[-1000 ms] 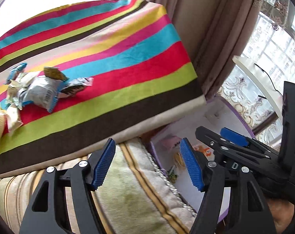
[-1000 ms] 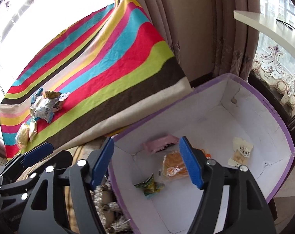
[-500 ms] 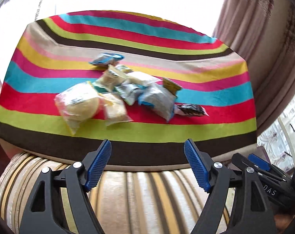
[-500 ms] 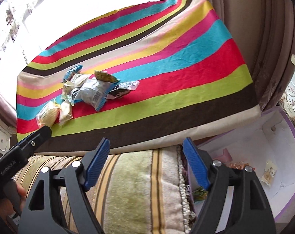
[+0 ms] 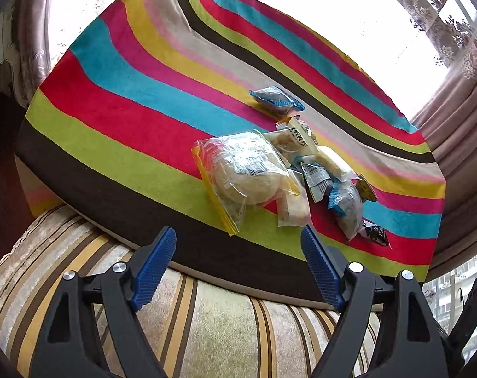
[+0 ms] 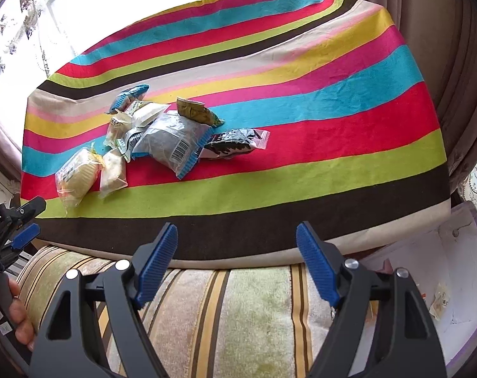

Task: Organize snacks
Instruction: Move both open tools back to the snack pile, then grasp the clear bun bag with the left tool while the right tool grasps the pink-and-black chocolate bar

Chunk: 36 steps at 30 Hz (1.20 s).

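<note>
A pile of snack packets lies on the striped cloth [image 5: 118,116]. A clear bread bag with a yellow edge [image 5: 247,176] is nearest my left gripper [image 5: 238,267], which is open and empty just short of it. Behind the bag lie a blue-edged packet [image 5: 276,97] and a grey packet [image 5: 348,204]. In the right wrist view the grey blue-edged packet [image 6: 172,141], a black packet [image 6: 235,143] and the bread bag [image 6: 77,176] lie beyond my right gripper [image 6: 236,261], which is open and empty over the sofa edge.
A striped sofa cushion [image 6: 225,315] lies under both grippers. A white box with a purple rim [image 6: 459,283] stands at the right and holds a small packet [image 6: 440,302]. Curtains [image 6: 452,47] hang at the right. The left gripper shows at the left edge of the right wrist view [image 6: 17,226].
Both grippers have swung left, away from the white box and toward the snack pile. The left gripper has come closer to the bread bag. Both stay open.
</note>
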Available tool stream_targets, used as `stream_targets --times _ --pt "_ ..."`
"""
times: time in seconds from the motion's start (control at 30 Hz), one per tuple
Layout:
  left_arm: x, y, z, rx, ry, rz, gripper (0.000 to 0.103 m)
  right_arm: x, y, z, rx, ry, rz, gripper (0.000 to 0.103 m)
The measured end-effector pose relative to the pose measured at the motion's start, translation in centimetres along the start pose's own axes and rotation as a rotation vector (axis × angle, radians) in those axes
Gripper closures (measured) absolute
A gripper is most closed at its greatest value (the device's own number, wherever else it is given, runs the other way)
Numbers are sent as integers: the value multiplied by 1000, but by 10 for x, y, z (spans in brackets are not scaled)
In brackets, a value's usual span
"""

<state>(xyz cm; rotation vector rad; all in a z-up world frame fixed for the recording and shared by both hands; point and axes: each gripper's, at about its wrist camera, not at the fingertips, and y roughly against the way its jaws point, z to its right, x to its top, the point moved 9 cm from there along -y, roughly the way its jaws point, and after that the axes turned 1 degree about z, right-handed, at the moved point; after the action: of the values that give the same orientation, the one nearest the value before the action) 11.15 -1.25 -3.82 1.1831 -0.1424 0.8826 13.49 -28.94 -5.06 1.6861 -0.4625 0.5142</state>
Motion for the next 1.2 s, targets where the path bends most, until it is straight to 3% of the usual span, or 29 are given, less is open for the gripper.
stream_targets --times 0.23,0.53,0.9,1.2 --pt "21 -23 -9 14 50 -11 17 14 -21 -2 -23 -17 -11 25" --pt "40 -60 -19 35 138 -52 15 46 -45 14 -71 -123 39 25" --pt "53 -87 -4 55 85 -36 12 57 -80 9 -39 -190 -10 25" --pt "56 -92 3 91 19 -4 12 72 -96 7 34 -296 5 25"
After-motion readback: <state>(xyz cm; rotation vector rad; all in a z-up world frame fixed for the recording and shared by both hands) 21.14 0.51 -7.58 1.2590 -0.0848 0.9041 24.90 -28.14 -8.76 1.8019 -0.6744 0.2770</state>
